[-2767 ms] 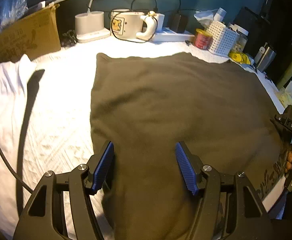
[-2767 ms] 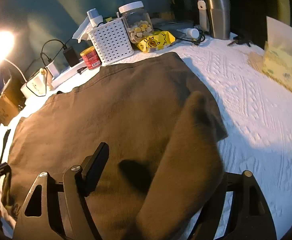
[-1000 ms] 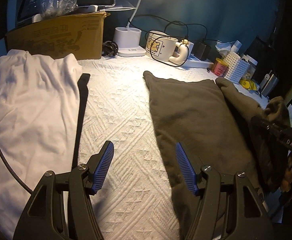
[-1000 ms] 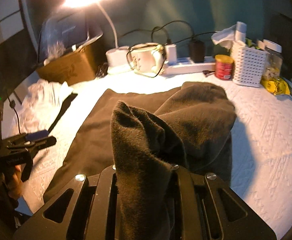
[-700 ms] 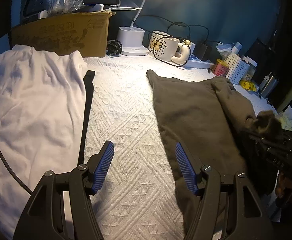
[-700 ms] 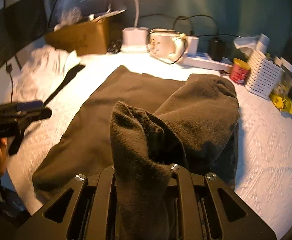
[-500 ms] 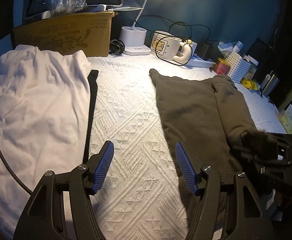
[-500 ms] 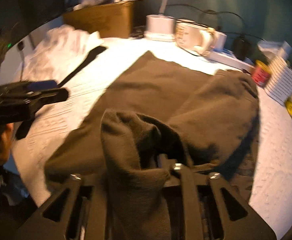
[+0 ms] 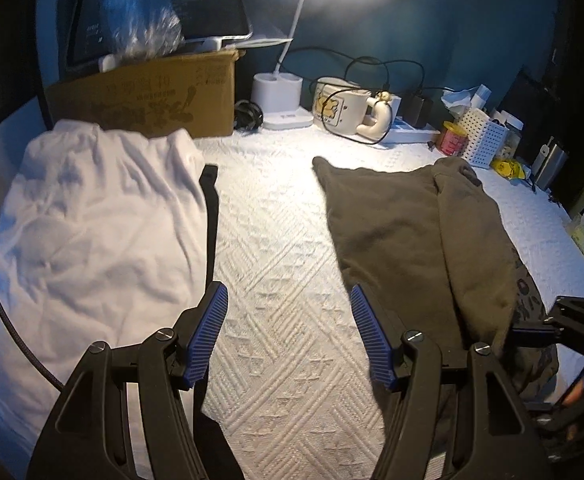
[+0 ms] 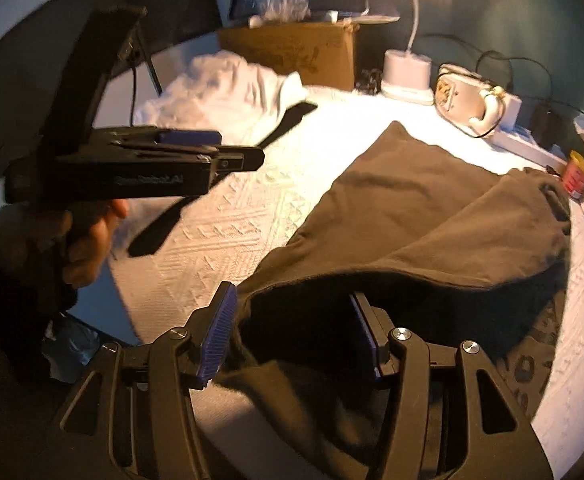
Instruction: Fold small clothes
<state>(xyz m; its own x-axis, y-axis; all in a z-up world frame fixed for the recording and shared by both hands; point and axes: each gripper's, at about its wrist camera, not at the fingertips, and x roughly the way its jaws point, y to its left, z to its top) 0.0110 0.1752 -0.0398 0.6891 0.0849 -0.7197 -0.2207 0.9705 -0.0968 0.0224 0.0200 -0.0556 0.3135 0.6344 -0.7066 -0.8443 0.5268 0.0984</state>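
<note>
A dark olive garment point(image 9: 403, 240) lies folded lengthwise on the white quilted bedcover point(image 9: 276, 256); its right half is laid over the left. My left gripper point(image 9: 288, 332) is open and empty, hovering over bare cover left of the garment. My right gripper point(image 10: 292, 332) is open at the garment's point(image 10: 411, 220) near edge, with the folded hem lying loose between its jaws. The right gripper also shows in the left wrist view point(image 9: 571, 328), and the left gripper shows in the right wrist view point(image 10: 196, 156).
A white garment point(image 9: 92, 216) lies at the left with a black strap point(image 9: 211, 208) beside it. At the back stand a cardboard box point(image 9: 148, 100), a lamp base point(image 9: 278, 100), a mug point(image 9: 343, 108), a white basket point(image 9: 485, 140) and cables.
My right gripper carried the garment's edge across to the left, lowered it and opened, letting the cloth go. My left gripper drew back and stayed open.
</note>
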